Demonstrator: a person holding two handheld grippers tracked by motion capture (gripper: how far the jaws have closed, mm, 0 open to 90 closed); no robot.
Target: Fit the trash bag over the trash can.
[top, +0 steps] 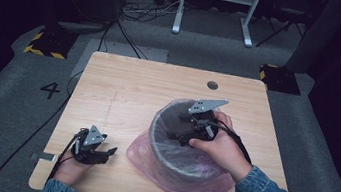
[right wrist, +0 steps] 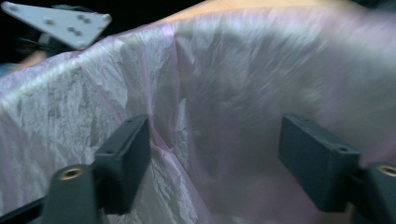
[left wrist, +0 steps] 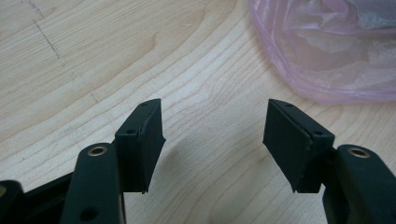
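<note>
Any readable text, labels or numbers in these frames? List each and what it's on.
"4": a dark numeral on the grey floor left of the table, in the high view.
No other text reads. The pink bag, the bin it lines, the left gripper and the right gripper bear no visible print. The yellow-and-black stripes on the floor are hazard marking, not words.

Left hand-held gripper agape; right hand-held gripper seemingly parted.

A recording lab: numbered carpet floor, hazard-striped stand bases, trailing cables.
</note>
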